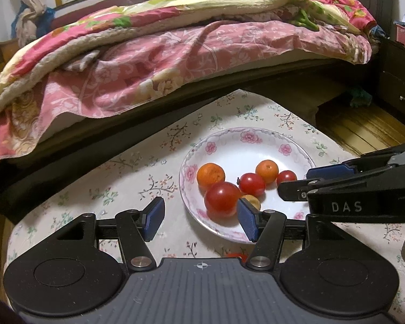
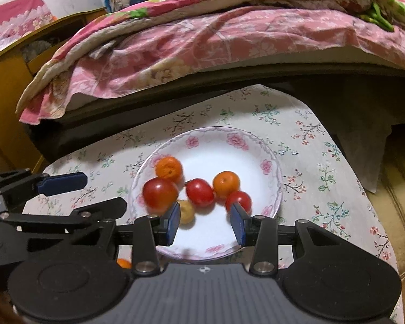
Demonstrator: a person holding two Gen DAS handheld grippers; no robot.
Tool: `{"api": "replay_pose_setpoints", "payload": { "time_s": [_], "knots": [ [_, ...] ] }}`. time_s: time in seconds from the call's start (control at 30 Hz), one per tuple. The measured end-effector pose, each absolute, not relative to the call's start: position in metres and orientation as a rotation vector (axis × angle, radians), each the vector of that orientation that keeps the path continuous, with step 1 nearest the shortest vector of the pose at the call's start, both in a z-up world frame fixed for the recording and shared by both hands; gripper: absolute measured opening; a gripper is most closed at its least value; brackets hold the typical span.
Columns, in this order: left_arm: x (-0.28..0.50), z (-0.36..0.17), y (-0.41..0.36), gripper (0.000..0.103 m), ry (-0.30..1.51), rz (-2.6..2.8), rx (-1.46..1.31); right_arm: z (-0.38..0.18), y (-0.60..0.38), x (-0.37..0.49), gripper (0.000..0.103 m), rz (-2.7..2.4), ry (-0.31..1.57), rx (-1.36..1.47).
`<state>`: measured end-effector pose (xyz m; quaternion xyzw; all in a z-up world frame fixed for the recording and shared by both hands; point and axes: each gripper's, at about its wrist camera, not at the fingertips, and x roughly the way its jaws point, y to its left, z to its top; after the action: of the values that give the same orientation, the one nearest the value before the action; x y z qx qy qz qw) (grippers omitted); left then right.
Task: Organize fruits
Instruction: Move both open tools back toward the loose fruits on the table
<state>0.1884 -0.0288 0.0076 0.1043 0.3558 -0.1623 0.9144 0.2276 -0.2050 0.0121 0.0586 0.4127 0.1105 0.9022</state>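
Left gripper (image 1: pixel 201 217): jaws spread wide, nothing held between the blue pads (image 1: pixel 155 217). It is seen low over the flowered tablecloth (image 1: pixel 137 167), with its right pad overlapping the near-left rim of the plate (image 1: pixel 256 132) in the left wrist view. In the right wrist view the same gripper (image 2: pixel 83 191) is seen from the side at the left edge, beside the plate.

Plate: white, pink flower border, set on the tablecloth in front of the bed (image 1: pixel 148 113), which is covered by a pink quilt (image 1: pixel 175 51).

Contents of the plate, left to right in the left wrist view: a mandarin (image 1: pixel 210 174) at the far left; a large red tomato (image 1: pixel 222 198) just in front of it, the two touching; a small yellowish fruit (image 1: pixel 252 201) partly hidden behind the left gripper's pad; a smaller red tomato (image 1: pixel 252 183) in the middle; a second mandarin (image 1: pixel 267 171) behind and to the right of it; a small red tomato (image 1: pixel 286 177) at the right, next to the tip of the right gripper.

Right gripper (image 2: pixel 205 220): jaws open, nothing gripped; it is held over the near part of the plate. In the left wrist view it (image 1: pixel 299 182) enters from the right.

A patch of red (image 1: pixel 236 255) and a patch of orange (image 2: pixel 123 263) are noted at the near table edge, mostly hidden behind the gripper bodies; what they are cannot be told
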Motion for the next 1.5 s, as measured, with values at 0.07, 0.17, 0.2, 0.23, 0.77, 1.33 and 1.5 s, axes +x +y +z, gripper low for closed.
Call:
{"api": "replay_pose_setpoints", "payload": {
  "time_s": [0.07,0.17,0.2,0.23,0.77,1.33,1.5],
  "knots": [
    [0.183,0.009,-0.027,0.067,0.732,-0.332,0.214,0.014,-0.201,0.223,0.043,0.233,0.851,0.112],
    [0.177,0.009,-0.024,0.067,0.738,-0.325,0.209,0.015,-0.197,0.215,0.043,0.239,0.85,0.105],
    [0.175,0.01,-0.023,0.067,0.738,-0.323,0.207,0.016,-0.197,0.213,0.043,0.242,0.851,0.107],
    [0.173,0.01,-0.022,0.067,0.738,-0.321,0.206,0.016,-0.196,0.211,0.043,0.244,0.851,0.107],
    [0.132,0.007,-0.009,0.066,0.777,-0.31,0.213,0.011,-0.179,0.172,0.043,0.284,0.894,0.08],
    [0.111,-0.029,0.002,0.065,0.867,-0.328,0.258,-0.022,-0.156,0.16,0.043,0.349,0.977,-0.045],
    [0.114,-0.036,0.005,0.066,0.881,-0.331,0.254,-0.028,-0.153,0.165,0.043,0.353,0.988,-0.059]
  ]
}}
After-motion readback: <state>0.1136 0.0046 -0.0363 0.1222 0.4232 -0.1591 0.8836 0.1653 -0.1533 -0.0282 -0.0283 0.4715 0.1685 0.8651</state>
